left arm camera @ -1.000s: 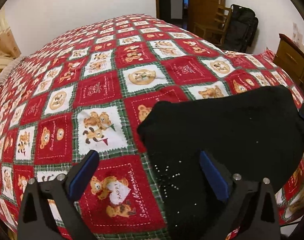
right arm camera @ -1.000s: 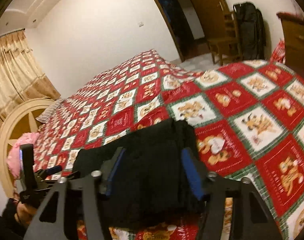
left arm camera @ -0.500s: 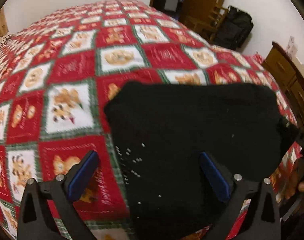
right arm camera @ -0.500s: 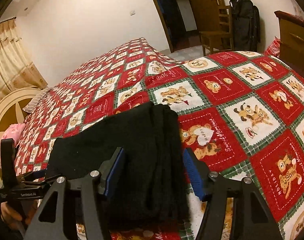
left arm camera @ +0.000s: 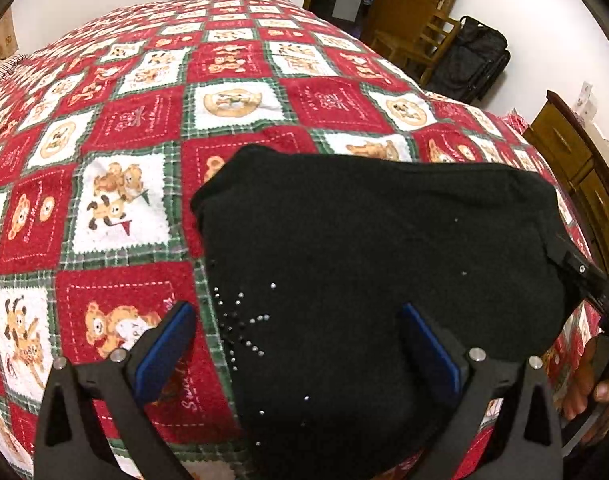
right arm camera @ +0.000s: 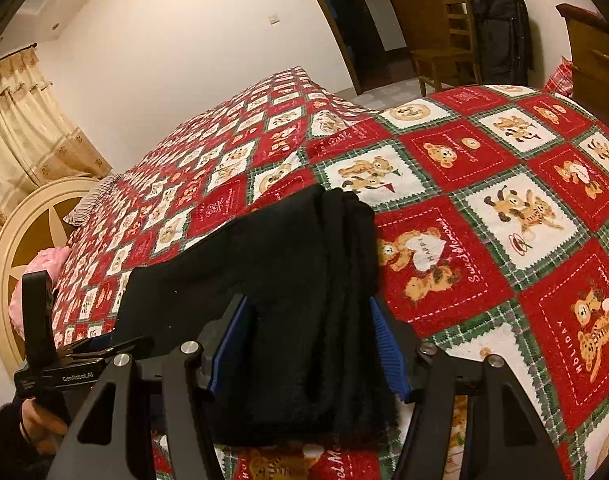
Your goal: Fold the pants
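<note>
— Tongs first: your left tongs (left arm camera: 296, 350) and right tongs (right arm camera: 310, 344) are both spread wide, gripping nothing.
— And the pants (left arm camera: 368, 264)?
— Folded black bundle on your bed (left arm camera: 232, 104), long axis running between your two tongs, beneath both.

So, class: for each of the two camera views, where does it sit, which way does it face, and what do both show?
Left wrist: sits on the left hand-held gripper, facing across the folded black pants and bedspread toward the door; right hand shows.
Right wrist: sits on the right hand-held gripper, facing along the pants' stacked edge toward the headboard; left hand shows.
Shared: pants, bedspread, chair.
</note>
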Motion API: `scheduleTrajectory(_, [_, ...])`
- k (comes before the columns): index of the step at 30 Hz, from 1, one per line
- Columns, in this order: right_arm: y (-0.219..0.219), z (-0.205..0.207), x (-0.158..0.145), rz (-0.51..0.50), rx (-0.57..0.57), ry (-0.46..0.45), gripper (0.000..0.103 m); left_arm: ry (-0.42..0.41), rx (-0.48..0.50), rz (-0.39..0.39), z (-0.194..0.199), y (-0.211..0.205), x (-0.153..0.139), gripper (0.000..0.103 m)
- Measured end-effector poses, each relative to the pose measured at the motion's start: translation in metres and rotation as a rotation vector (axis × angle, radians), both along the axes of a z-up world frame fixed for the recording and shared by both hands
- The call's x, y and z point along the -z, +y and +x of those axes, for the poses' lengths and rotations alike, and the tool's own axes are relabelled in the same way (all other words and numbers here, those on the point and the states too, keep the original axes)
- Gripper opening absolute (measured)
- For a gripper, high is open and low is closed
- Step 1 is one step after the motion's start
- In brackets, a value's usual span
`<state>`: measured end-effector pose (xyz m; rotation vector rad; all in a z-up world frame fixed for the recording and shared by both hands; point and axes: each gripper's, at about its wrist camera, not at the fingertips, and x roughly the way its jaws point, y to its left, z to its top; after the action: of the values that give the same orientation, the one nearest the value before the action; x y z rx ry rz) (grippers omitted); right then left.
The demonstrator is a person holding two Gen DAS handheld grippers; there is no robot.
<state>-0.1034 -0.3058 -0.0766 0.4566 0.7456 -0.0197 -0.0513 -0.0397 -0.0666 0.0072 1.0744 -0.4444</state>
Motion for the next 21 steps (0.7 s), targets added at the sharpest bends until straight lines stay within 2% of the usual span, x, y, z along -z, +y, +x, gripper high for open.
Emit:
scheduleTrajectory(4, [0.0,0.0,-0.005,-0.026,-0.003,0.005,0.062,0.003,0.005,-0.012,-0.002,0.001,0.0,0.103])
scheduleTrajectory(8, [-0.005,-0.005,-0.013,-0.034,0.016,-0.03,0.062,0.006,0.006,-0.032,-0.002,0.004,0.001,0.103])
scheduleTrajectory(13, [-0.001,0.005,-0.005,-0.073,0.011,0.012,0.062,-0.003,-0.01,-0.032,-0.002,0.001,0.002,0.103])
scheduleTrajectory(18, [-0.005,0.004,0.003,-0.017,0.038,0.007,0.062,-0.008,-0.004,-0.028,-0.003,0.001,0.002,0.103])
scheduleTrajectory(21, [-0.009,0.001,0.011,0.074,0.046,0.01,0.061,-0.007,0.002,-0.022,-0.004,0.0,0.001,0.101])
